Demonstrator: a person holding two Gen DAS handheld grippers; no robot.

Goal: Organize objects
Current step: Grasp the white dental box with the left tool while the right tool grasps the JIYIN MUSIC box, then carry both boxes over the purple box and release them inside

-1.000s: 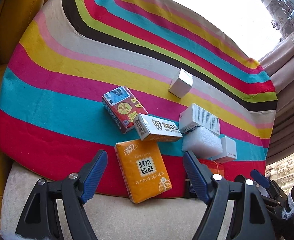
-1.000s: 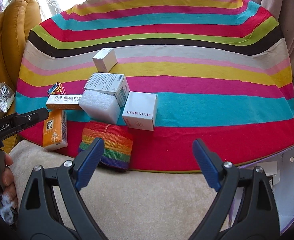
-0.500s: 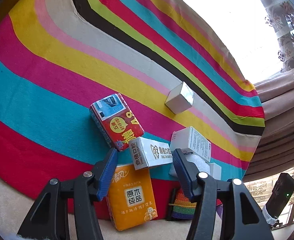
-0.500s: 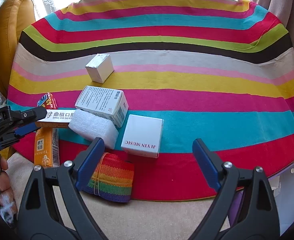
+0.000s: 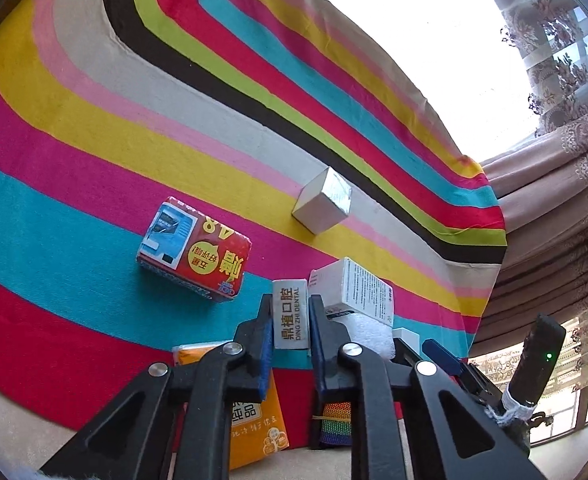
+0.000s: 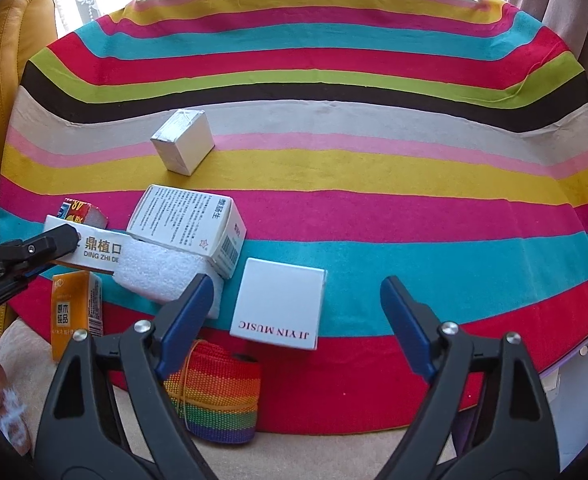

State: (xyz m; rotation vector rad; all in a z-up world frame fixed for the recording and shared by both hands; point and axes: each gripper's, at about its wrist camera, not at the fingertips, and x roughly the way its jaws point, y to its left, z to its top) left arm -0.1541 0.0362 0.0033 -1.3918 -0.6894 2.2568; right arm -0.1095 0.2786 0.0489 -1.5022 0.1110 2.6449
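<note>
My left gripper (image 5: 290, 320) is shut on the white DING ZHI DENTAL box (image 5: 290, 314), gripping its long sides; the box also shows in the right wrist view (image 6: 97, 254), with the left gripper's tip on it. My right gripper (image 6: 296, 306) is open and empty above the white JI YIN MUSIC box (image 6: 279, 308). Around them lie a red tissue pack (image 5: 193, 250), an orange tissue pack (image 6: 75, 312), a white foam block (image 6: 161, 274), a printed white box (image 6: 185, 228), a silver cube box (image 6: 183, 142) and a rainbow strap roll (image 6: 217, 396).
Everything lies on a striped cloth (image 6: 374, 168) over a beige cushion (image 6: 334, 456). A yellow leather sofa (image 6: 1, 48) is at the left, curtains (image 5: 554, 184) at the right. A white and purple container (image 6: 582, 392) sits at the right edge.
My left gripper moved forward and closed on the dental box, which now stands end-on between its fingers. My right gripper moved forward and lower over the JI YIN MUSIC box and stayed open.
</note>
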